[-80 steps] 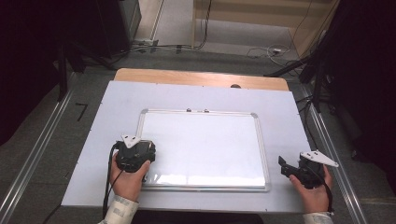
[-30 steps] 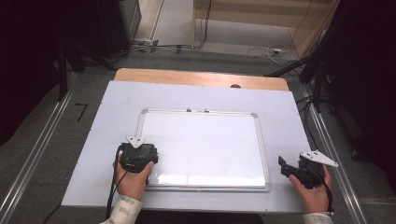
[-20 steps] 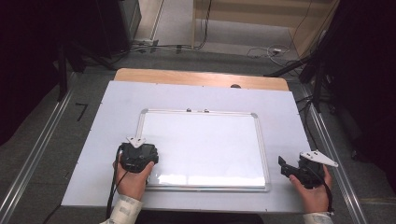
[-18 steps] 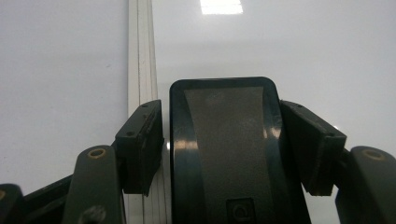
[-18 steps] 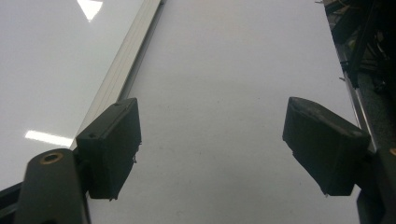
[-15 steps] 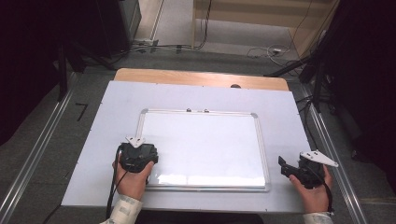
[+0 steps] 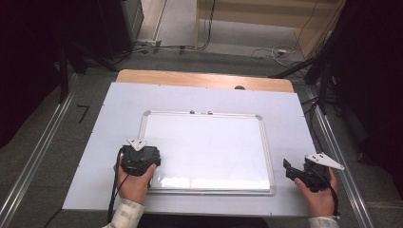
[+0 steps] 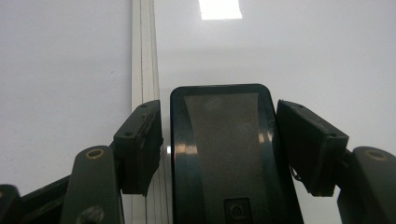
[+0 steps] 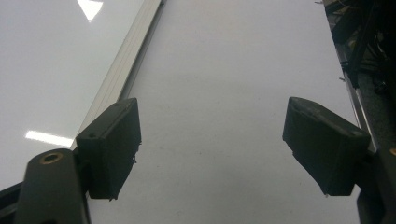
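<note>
Sitting flat on the whiteboard (image 7: 209, 147), just inside its left frame rail (image 8: 144, 56), is a black eraser block (image 8: 231, 154). Left gripper (image 8: 219, 149) straddles it: jaws have just been opening, thin gaps show on both sides, pads not pressing. Left pad (image 8: 140, 144) hangs over the frame rail; right pad is over bare board.

In the high view the left gripper (image 7: 139, 160) is at the board's near-left corner, hand behind it.

Board surface beyond the eraser is bare white, open room toward the far edge and to the right. Two small clips (image 7: 200, 112) on the far rail.

Right gripper (image 9: 215, 149) has jaws wide, nothing between them, over the white table sheet (image 7: 119, 109) just right of the board's right rail (image 9: 123, 60). Table edge and dark floor close on its right.
</note>
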`<state>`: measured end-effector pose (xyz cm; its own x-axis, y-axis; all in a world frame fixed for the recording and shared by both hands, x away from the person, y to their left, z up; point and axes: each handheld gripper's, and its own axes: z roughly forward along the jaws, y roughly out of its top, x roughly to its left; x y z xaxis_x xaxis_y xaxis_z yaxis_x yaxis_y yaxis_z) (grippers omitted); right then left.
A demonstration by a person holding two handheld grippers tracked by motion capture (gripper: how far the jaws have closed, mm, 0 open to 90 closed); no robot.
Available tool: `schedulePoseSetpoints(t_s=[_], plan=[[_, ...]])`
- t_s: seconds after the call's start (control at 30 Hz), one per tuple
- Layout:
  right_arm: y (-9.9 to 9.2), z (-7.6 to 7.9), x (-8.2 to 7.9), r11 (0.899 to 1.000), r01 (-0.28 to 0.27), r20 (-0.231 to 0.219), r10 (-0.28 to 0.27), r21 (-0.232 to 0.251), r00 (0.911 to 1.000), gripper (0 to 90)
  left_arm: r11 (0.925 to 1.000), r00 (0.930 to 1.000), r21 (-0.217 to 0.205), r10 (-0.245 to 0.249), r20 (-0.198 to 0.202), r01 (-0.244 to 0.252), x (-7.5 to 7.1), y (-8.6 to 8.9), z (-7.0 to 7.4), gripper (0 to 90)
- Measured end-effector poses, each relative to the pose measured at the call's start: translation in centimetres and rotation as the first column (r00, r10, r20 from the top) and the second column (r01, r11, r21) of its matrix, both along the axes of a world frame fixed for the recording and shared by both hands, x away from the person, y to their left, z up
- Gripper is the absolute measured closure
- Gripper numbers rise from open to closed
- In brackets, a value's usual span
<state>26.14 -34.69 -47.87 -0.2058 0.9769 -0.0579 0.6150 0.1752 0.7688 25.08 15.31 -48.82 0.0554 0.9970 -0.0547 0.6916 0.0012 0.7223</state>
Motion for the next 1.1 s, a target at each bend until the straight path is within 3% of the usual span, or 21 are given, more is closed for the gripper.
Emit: schedulePoseSetpoints(t_s=[0.4,0.63,0.83,1.1], plan=[[0.0,0.0,0.0,1.000,0.000,-0.002,0.000,0.000,1.0000,17.8,0.9995,0.9982,-0.010,-0.029,0.053,0.029,-0.5,-0.2,1.0,29.0],[0.0,0.0,0.0,1.000,0.000,-0.002,0.000,-0.001,1.0000,17.8,0.9983,0.9965,-0.039,-0.039,0.074,0.042,-0.7,0.4,1.9,27.5],[0.0,0.0,-0.1,1.000,0.001,-0.002,-0.001,0.001,1.0000,17.8,0.9928,0.9933,-0.082,-0.081,0.082,0.088,-0.7,1.1,2.2,24.1],[-0.1,0.0,-0.2,1.000,0.006,-0.005,-0.006,0.000,1.0000,17.7,0.9906,0.9894,-0.080,-0.102,0.103,0.111,-1.0,1.9,2.4,22.8]])
